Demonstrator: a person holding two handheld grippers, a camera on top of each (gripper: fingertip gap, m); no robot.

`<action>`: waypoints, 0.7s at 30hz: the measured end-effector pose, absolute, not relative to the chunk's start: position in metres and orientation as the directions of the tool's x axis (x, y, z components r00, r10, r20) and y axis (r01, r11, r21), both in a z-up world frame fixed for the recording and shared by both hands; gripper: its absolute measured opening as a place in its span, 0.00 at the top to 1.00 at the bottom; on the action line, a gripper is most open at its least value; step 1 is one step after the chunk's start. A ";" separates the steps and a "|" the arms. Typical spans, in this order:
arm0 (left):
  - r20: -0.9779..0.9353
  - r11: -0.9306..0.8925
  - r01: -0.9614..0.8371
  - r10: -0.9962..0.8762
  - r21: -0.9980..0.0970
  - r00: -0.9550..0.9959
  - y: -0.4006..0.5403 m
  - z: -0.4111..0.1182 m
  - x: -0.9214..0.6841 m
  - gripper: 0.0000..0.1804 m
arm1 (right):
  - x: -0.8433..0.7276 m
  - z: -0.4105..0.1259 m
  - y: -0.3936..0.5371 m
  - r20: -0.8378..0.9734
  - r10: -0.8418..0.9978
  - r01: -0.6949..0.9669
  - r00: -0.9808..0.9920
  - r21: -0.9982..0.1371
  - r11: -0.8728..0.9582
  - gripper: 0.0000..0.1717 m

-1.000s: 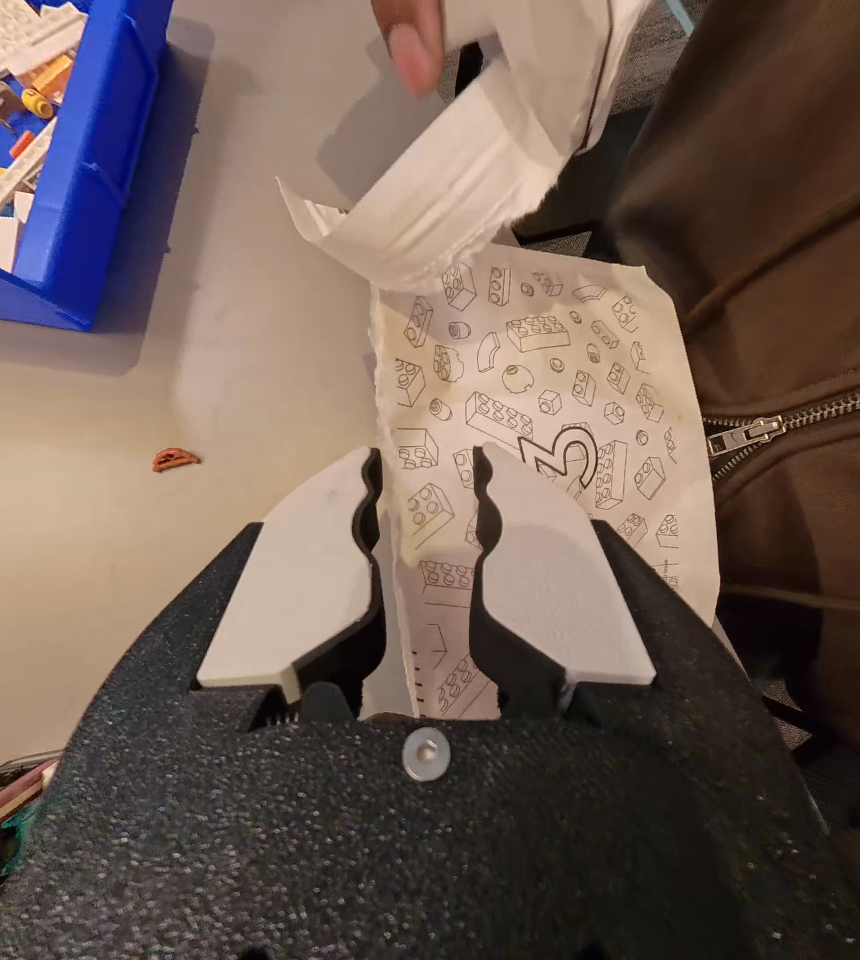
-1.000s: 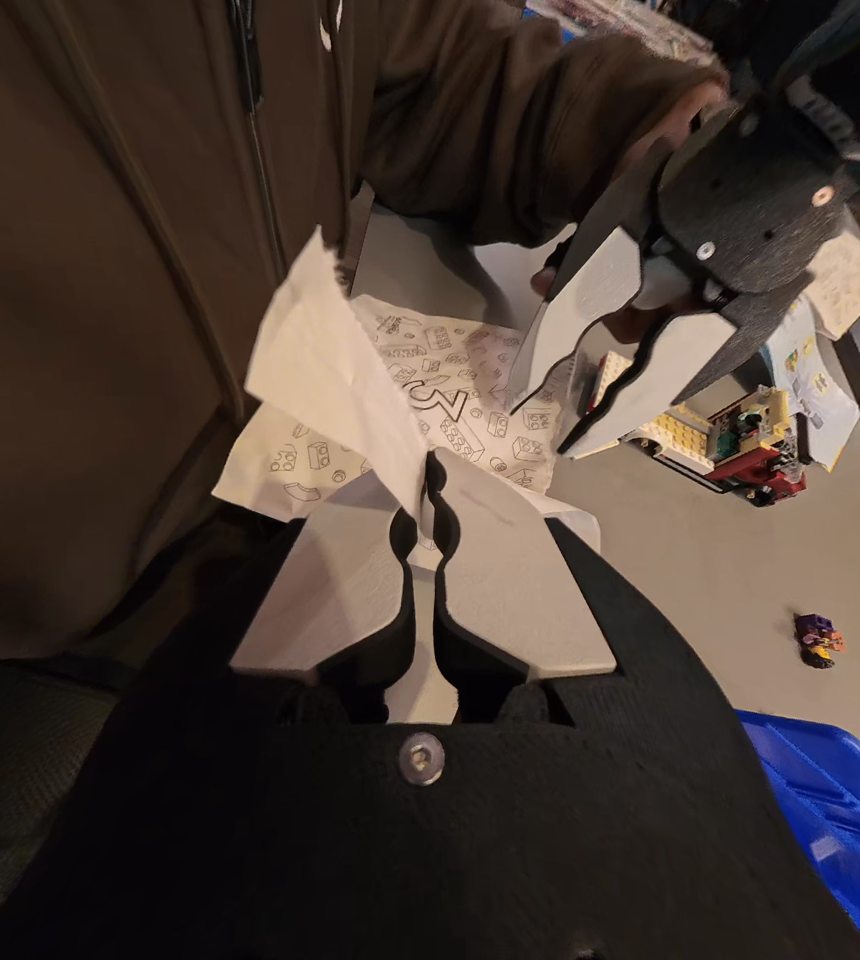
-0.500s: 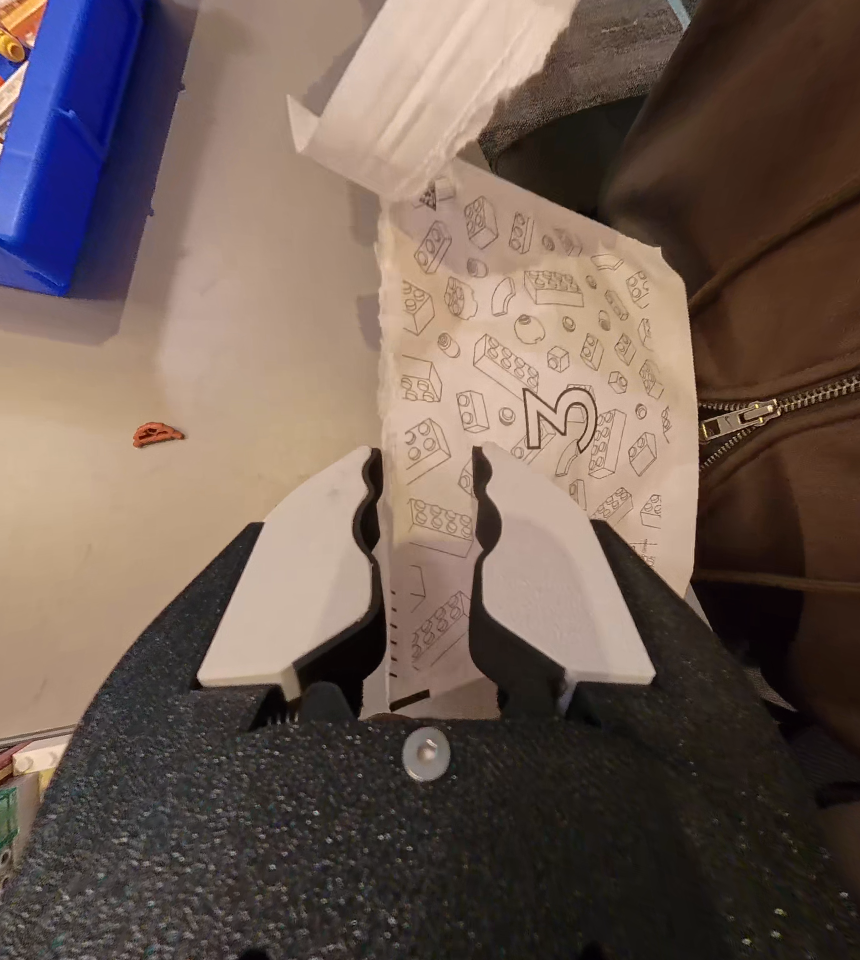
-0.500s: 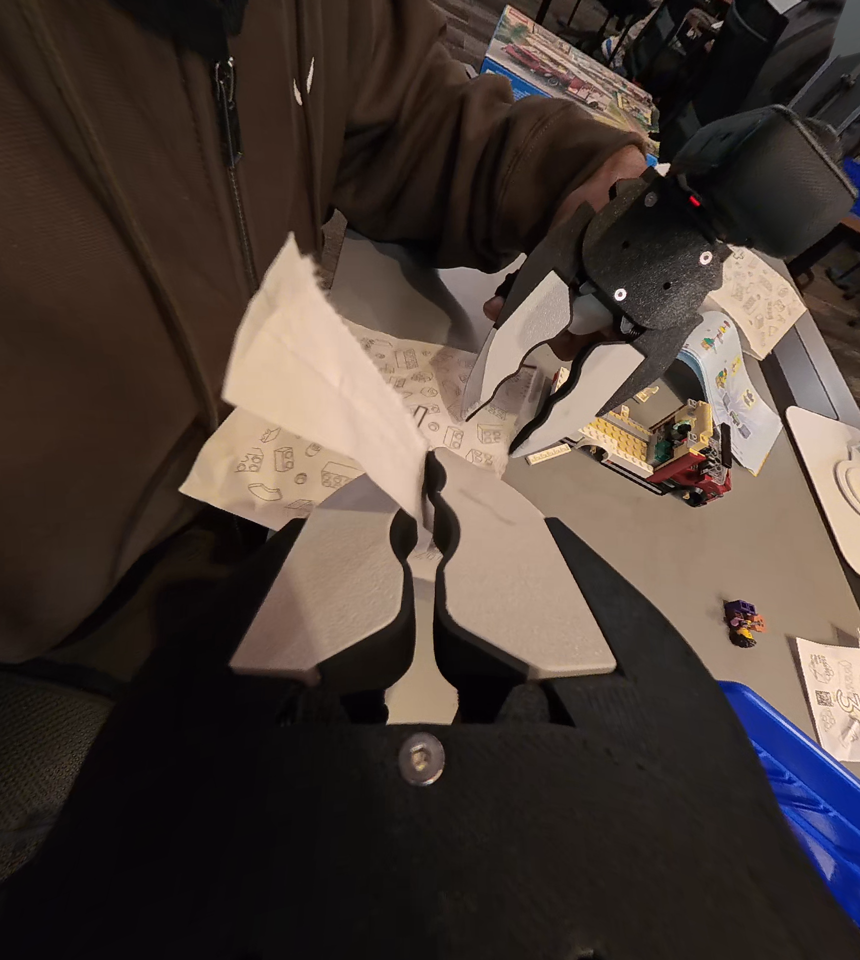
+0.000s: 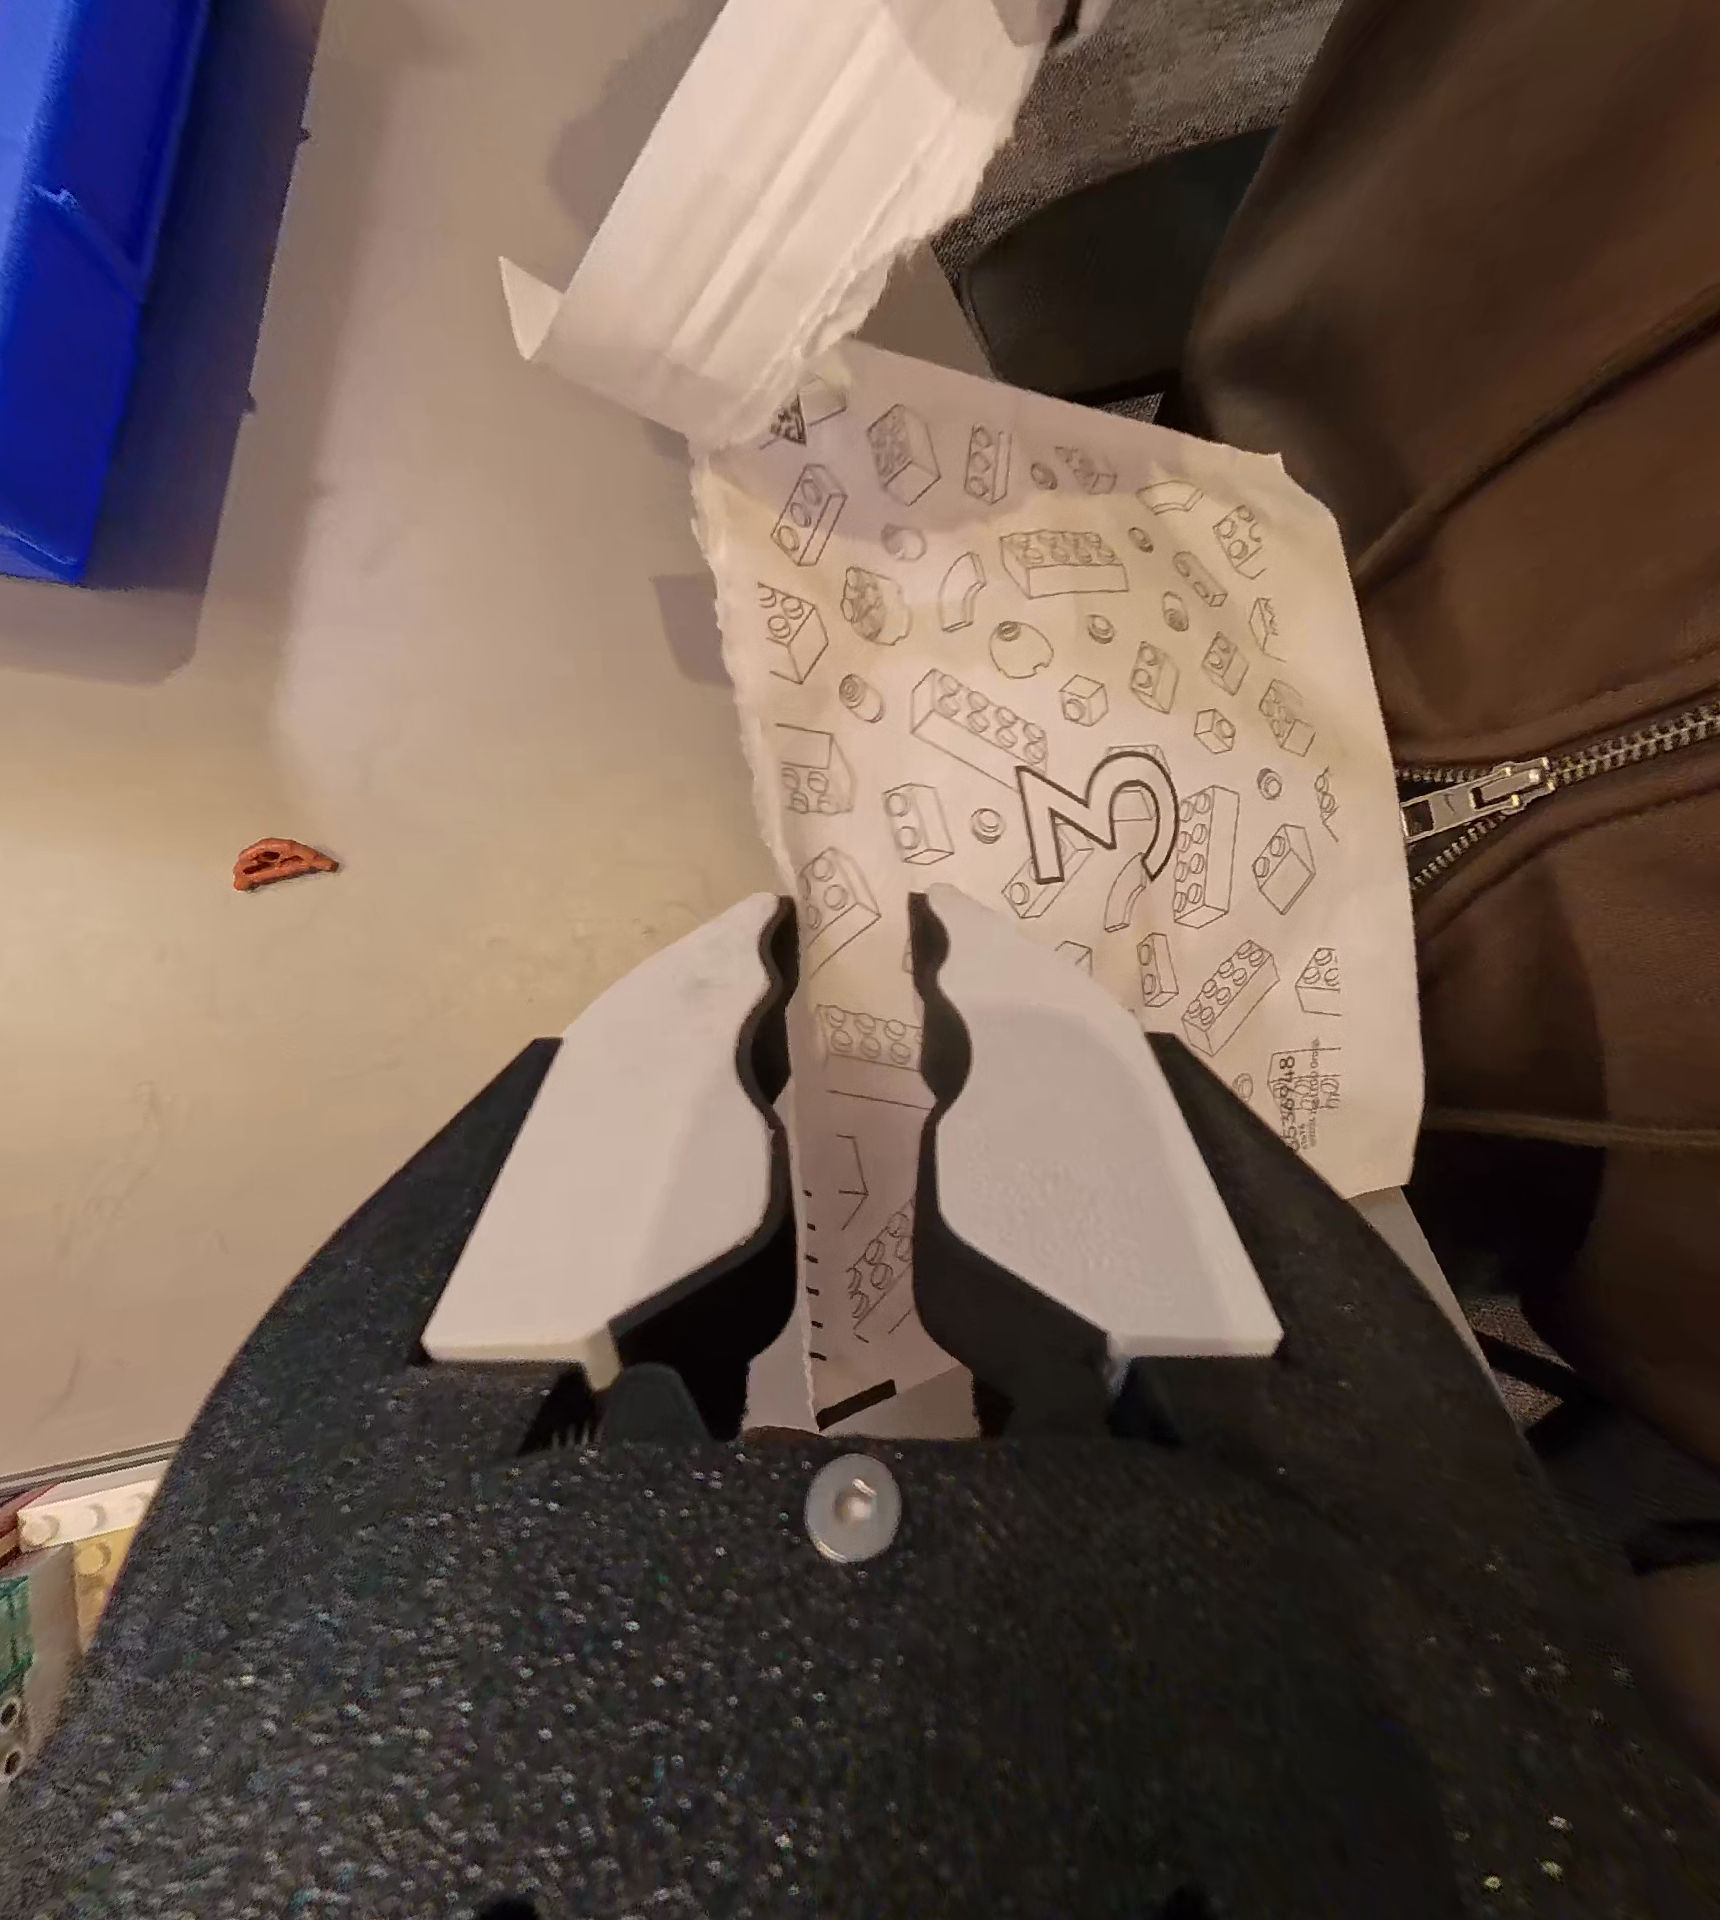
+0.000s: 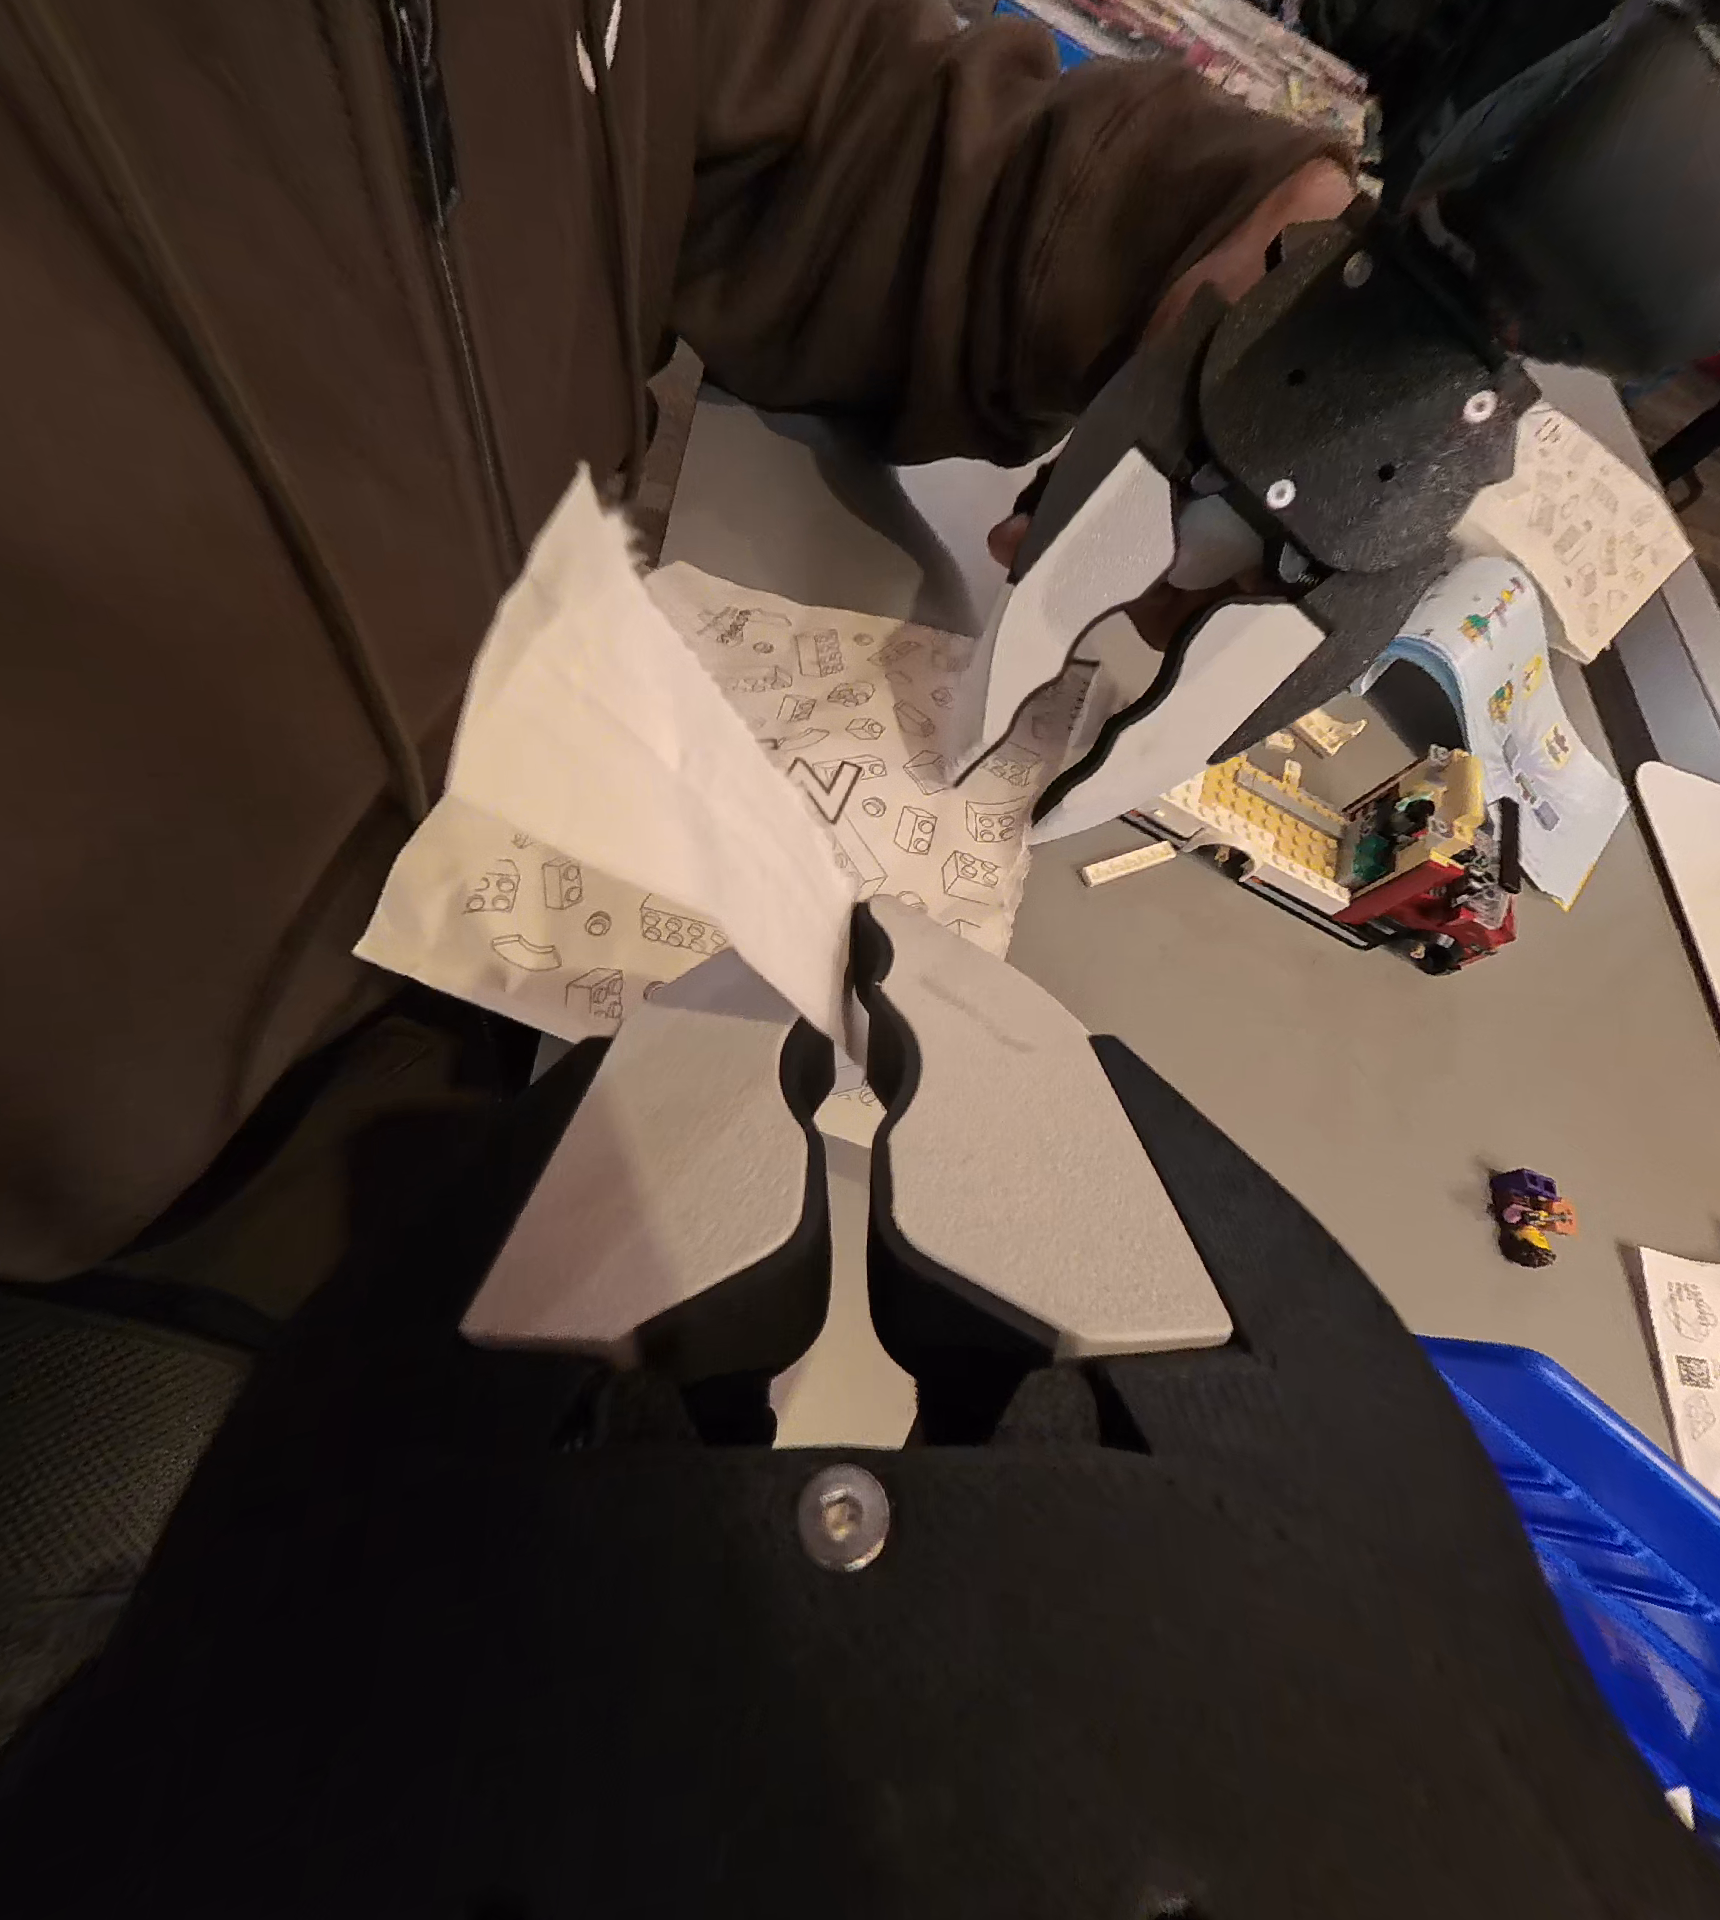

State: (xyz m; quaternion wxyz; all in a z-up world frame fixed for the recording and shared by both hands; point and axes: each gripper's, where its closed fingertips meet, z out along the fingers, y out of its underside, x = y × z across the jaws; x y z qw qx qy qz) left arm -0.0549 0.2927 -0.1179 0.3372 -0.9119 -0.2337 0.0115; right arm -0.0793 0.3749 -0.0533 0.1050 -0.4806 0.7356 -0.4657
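Both wrist cameras look closely down at one printed paper bag [image 5: 1043,727] from opposite sides.

My right gripper [image 6: 861,925] pinches a torn white flap [image 6: 648,769] of the brick-printed paper bag [image 5: 1043,707], which lies flat at the grey table's [image 5: 316,1039] near edge.

Paper bag [image 5: 1043,727] on table [image 5: 420,727] edge; bin [image 5: 25,312] far left, small piece [image 5: 279,862] btwn; brick model [image 6: 1375,831] behind.
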 end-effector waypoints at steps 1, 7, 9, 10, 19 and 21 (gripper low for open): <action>0.136 -0.666 0.423 0.439 -0.614 0.888 0.293 -0.119 -0.056 0.91 | -0.079 -0.058 0.376 0.286 -0.814 -0.622 -0.505 -0.775 0.113 1.00; 0.128 -0.646 0.448 0.480 -0.618 0.868 0.287 -0.114 -0.063 1.00 | -0.075 -0.084 0.381 0.264 -0.861 -0.723 -0.434 -0.672 0.158 0.91; 0.107 -0.648 0.439 0.485 -0.622 0.868 0.284 -0.108 -0.064 1.00 | -0.077 -0.084 0.381 0.271 -0.867 -0.750 -0.419 -0.641 0.162 0.86; 0.095 -0.652 0.434 0.487 -0.622 0.868 0.282 -0.105 -0.065 1.00 | -0.079 -0.081 0.380 0.280 -0.865 -0.758 -0.416 -0.632 0.161 0.85; -0.018 -0.672 0.415 0.537 -0.614 0.843 0.257 -0.082 -0.069 1.00 | -0.109 -0.036 0.375 0.296 -0.842 -0.761 -0.451 -0.620 0.190 0.78; -0.034 -0.676 0.409 0.540 -0.612 0.841 0.254 -0.079 -0.068 1.00 | -0.119 -0.032 0.374 0.299 -0.835 -0.776 -0.462 -0.593 0.216 0.77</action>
